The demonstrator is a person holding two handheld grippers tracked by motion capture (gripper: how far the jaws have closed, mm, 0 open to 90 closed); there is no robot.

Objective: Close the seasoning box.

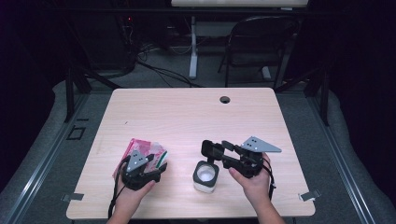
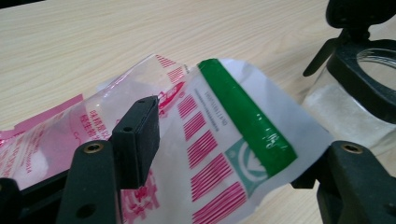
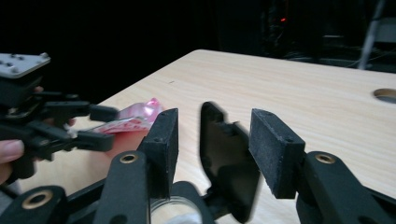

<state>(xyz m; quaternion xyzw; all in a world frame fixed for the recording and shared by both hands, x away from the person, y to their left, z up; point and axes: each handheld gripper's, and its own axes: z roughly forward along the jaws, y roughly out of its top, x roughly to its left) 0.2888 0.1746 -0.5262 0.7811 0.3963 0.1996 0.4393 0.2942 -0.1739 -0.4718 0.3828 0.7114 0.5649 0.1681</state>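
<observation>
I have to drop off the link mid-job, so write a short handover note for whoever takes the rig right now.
Left claw: jaws wide apart, the printed pouch between them, its green-striped end raised; no firm grip visible.
Right claw: open, jaws on either side of the jar's black flip lid, which stands upright.
Things: the jar sits near the front of the table, with white contents; the pouch is to its left.
Done: the jar is open.
Left: probably secure the pouch and bring it to the jar; that is a guess.
</observation>
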